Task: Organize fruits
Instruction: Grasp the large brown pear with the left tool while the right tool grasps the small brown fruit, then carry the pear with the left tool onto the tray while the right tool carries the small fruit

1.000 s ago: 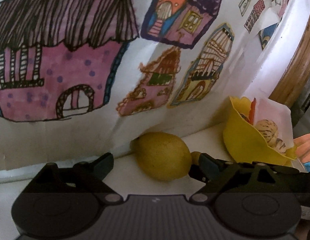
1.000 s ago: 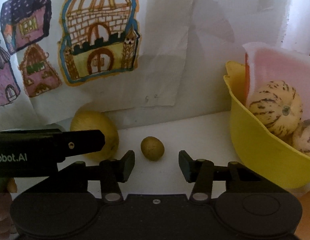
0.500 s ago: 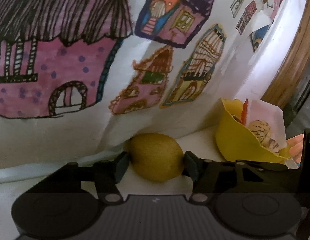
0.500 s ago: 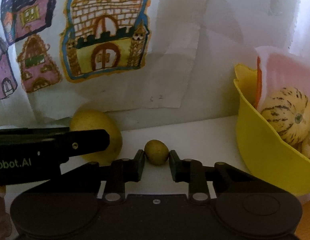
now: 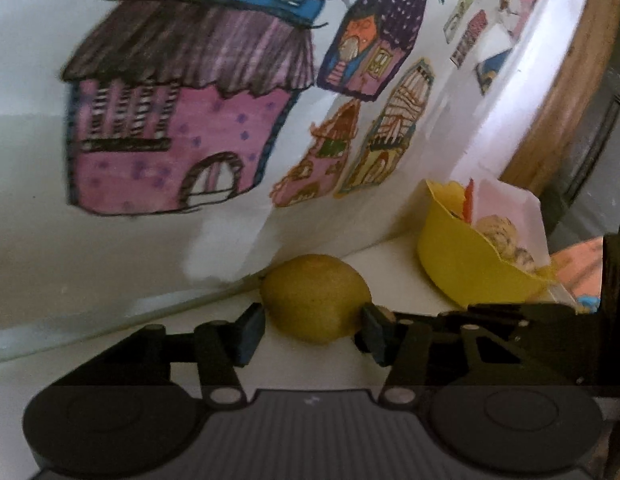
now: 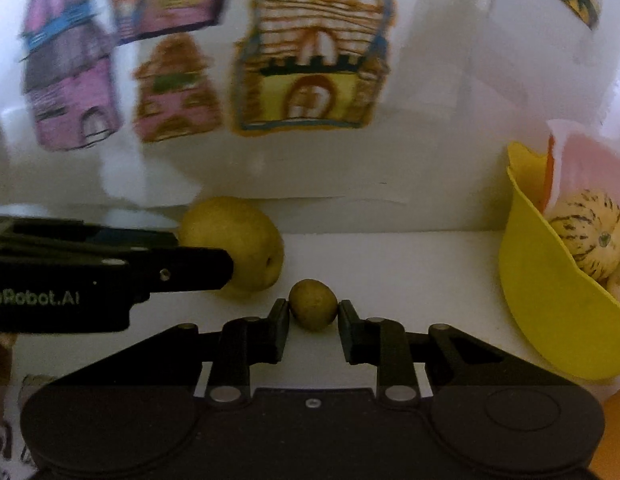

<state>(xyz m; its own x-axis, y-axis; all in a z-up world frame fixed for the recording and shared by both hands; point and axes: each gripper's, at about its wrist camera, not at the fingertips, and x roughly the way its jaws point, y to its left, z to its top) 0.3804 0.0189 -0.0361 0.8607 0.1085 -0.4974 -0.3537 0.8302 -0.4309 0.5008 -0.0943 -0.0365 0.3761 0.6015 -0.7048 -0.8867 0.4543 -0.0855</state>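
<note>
Lemon [image 5: 315, 298] pinched in left tongs [image 5: 310, 326], small fruit [image 6: 313, 304] in right tongs [image 6: 313, 320].

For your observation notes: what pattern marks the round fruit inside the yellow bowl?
Pale cream skin with dark broken stripes, on the round fruit; clearest in the right wrist view.

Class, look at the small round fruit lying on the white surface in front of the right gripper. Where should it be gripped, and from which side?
Grip the small fruit across its widest middle, coming in low and level from the front, as the right gripper does. It is rounded, so fingers set on opposite flanks hold best; higher up they would probably slip off.
</note>
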